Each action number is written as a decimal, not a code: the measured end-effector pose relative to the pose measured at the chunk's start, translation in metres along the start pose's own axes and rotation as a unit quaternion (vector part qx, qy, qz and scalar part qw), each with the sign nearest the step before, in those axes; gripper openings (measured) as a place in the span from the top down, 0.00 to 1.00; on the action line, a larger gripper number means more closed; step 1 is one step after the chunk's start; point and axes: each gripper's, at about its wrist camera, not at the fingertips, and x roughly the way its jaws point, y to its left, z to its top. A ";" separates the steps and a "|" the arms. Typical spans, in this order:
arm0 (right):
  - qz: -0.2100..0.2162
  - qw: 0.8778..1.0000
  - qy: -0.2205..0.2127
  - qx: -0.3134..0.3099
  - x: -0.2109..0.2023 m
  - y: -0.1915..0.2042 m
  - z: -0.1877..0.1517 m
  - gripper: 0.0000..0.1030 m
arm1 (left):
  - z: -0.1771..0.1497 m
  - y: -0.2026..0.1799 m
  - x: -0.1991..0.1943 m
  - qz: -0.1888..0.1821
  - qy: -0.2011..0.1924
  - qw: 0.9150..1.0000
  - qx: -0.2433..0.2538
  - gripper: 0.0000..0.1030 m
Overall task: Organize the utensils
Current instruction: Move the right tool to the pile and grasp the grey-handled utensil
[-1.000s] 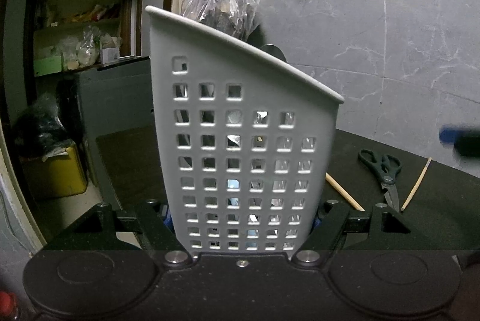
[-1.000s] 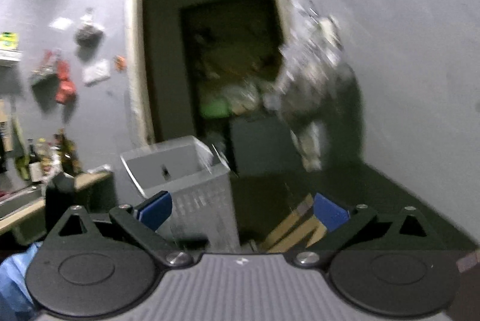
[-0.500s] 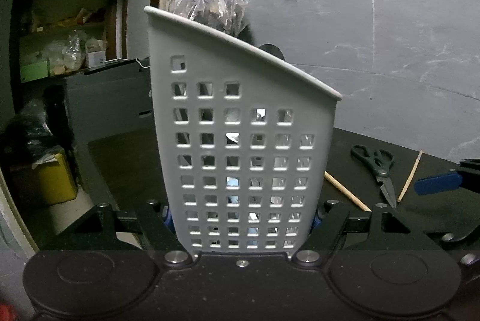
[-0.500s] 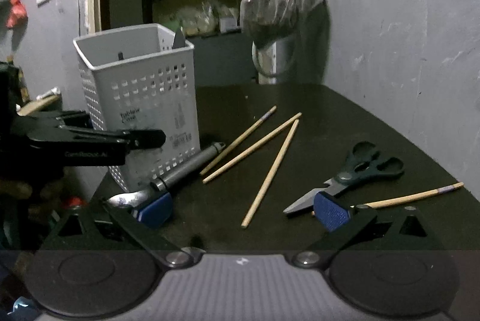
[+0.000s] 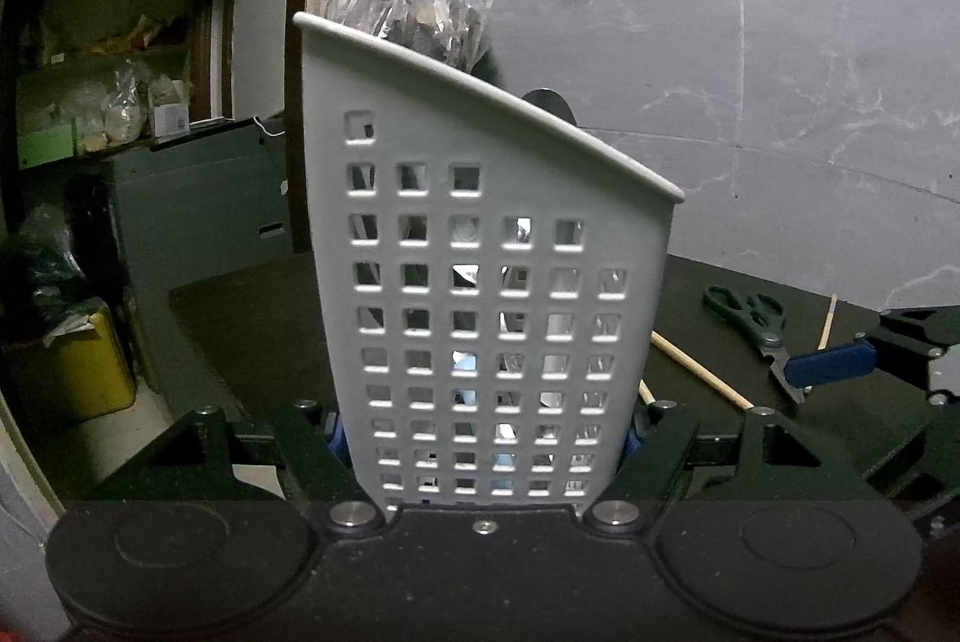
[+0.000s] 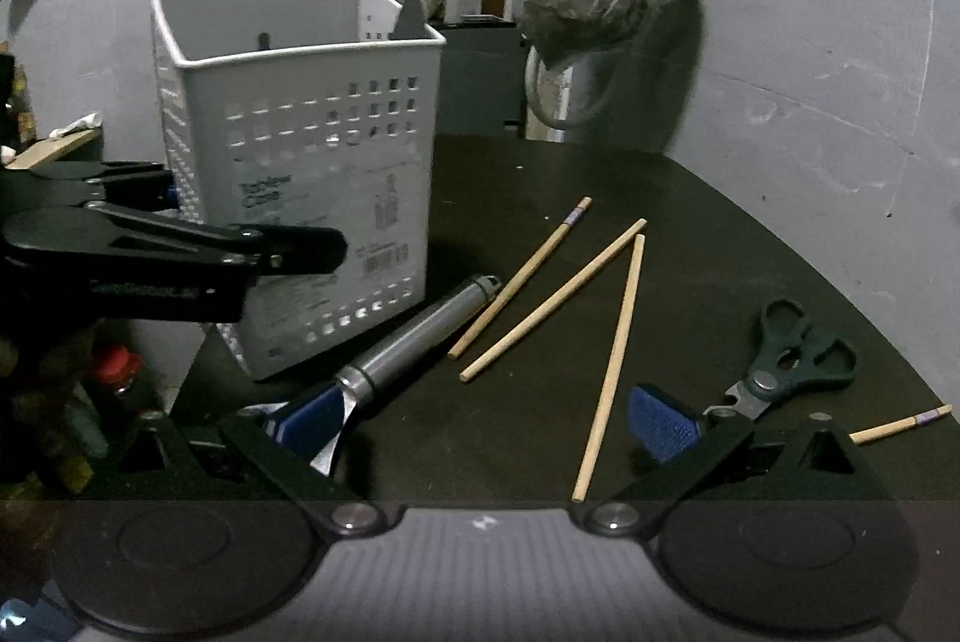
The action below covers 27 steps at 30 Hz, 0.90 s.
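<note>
Your left gripper (image 5: 483, 438) clamped the basket (image 5: 480, 282); your right gripper (image 6: 486, 420) hung open. Chopsticks (image 6: 555, 300), scissors (image 6: 786, 360) and a peeler (image 6: 414, 336) remained mid-tabletop.

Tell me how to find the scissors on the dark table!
Start at the tall white basket on the dark table, then look past the wooden chopsticks lying beside it. Farthest from the basket lie the scissors. They alone have dark green loop handles and metal blades.

Basket (image 6: 312, 198) label, perhaps "Tablew Case".
</note>
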 end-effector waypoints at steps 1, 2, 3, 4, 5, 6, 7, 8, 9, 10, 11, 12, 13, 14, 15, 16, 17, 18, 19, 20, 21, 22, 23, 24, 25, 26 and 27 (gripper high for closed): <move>-0.004 1.000 0.001 0.004 0.001 0.000 0.001 0.00 | 0.000 0.001 0.000 -0.001 -0.001 1.000 -0.002 0.27; -0.006 1.000 0.002 0.008 0.004 0.000 0.003 0.00 | -0.001 0.002 -0.001 -0.002 -0.001 1.000 -0.005 0.27; -0.007 1.000 0.004 0.009 0.006 0.001 0.005 0.00 | -0.001 0.003 -0.001 -0.002 -0.002 1.000 -0.008 0.27; -0.009 1.000 0.005 0.009 0.009 0.003 0.006 0.00 | -0.002 0.004 -0.002 -0.003 -0.002 1.000 -0.011 0.27; -0.009 1.000 0.004 0.008 0.010 0.005 0.008 0.00 | -0.002 0.004 -0.002 -0.003 -0.002 1.000 -0.013 0.27; -0.009 1.000 0.003 0.005 0.012 0.007 0.010 0.00 | -0.002 0.005 -0.002 -0.003 -0.003 1.000 -0.013 0.27; -0.009 1.000 0.002 0.004 0.013 0.008 0.012 0.00 | -0.003 0.005 -0.002 -0.003 -0.003 1.000 -0.013 0.27; -0.009 1.000 0.002 0.003 0.014 0.010 0.014 0.00 | -0.003 0.005 -0.002 -0.003 -0.003 1.000 -0.013 0.27; -0.010 1.000 0.002 0.001 0.015 0.012 0.016 0.00 | -0.003 0.005 -0.002 -0.003 -0.003 1.000 -0.013 0.27; -0.009 1.000 0.000 -0.002 0.016 0.014 0.018 0.00 | -0.003 0.005 -0.001 -0.003 -0.004 1.000 -0.014 0.27; -0.008 1.000 0.000 -0.003 0.017 0.015 0.019 0.00 | -0.003 0.005 -0.001 -0.003 -0.004 1.000 -0.015 0.27; -0.008 1.000 0.000 -0.003 0.018 0.016 0.020 0.00 | -0.003 0.005 -0.001 -0.003 -0.004 1.000 -0.015 0.27; -0.007 1.000 0.001 -0.002 0.019 0.017 0.021 0.01 | -0.003 0.005 0.000 -0.003 -0.004 1.000 -0.016 0.27; -0.006 1.000 0.002 -0.003 0.020 0.019 0.021 0.01 | -0.004 0.005 0.000 -0.002 -0.003 1.000 -0.016 0.27; -0.009 1.000 0.006 -0.006 0.022 0.021 0.021 0.01 | -0.003 0.005 0.000 -0.002 -0.003 1.000 -0.017 0.27; -0.014 1.000 0.009 -0.010 0.023 0.022 0.021 0.01 | -0.003 0.005 -0.001 -0.001 -0.003 1.000 -0.018 0.27; -0.019 1.000 0.012 -0.012 0.023 0.022 0.020 0.01 | -0.004 0.005 -0.001 0.000 -0.003 1.000 -0.018 0.27; -0.021 1.000 0.014 -0.014 0.023 0.022 0.019 0.01 | -0.004 0.004 -0.001 0.001 -0.003 1.000 -0.018 0.27; -0.019 1.000 0.015 -0.013 0.022 0.021 0.018 0.01 | -0.003 0.004 -0.001 0.002 -0.003 1.000 -0.018 0.27; -0.015 1.000 0.015 -0.011 0.020 0.019 0.016 0.01 | -0.003 0.003 -0.001 0.003 -0.003 1.000 -0.018 0.27; -0.009 1.000 0.016 -0.007 0.018 0.016 0.015 0.01 | -0.003 0.003 -0.002 0.003 -0.002 1.000 -0.018 0.27; -0.004 1.000 0.017 -0.003 0.016 0.013 0.013 0.01 | -0.003 0.002 -0.002 0.004 -0.002 1.000 -0.018 0.27; 0.000 1.000 0.018 0.001 0.014 0.011 0.012 0.01 | -0.002 0.001 -0.002 0.006 -0.001 1.000 -0.018 0.27; 0.004 1.000 0.018 0.007 0.012 0.006 0.010 0.02 | -0.002 0.000 -0.002 0.008 -0.001 1.000 -0.018 0.27; 0.009 1.000 0.018 0.013 0.010 0.002 0.008 0.05 | -0.002 -0.001 -0.002 0.009 0.000 1.000 -0.018 0.27; 0.014 1.000 0.019 0.019 0.008 -0.003 0.006 0.09 | -0.002 -0.002 -0.002 0.011 0.000 1.000 -0.018 0.27; 0.018 0.999 0.020 0.025 0.007 -0.007 0.004 0.11 | -0.002 -0.004 -0.002 0.014 0.001 1.000 -0.018 0.27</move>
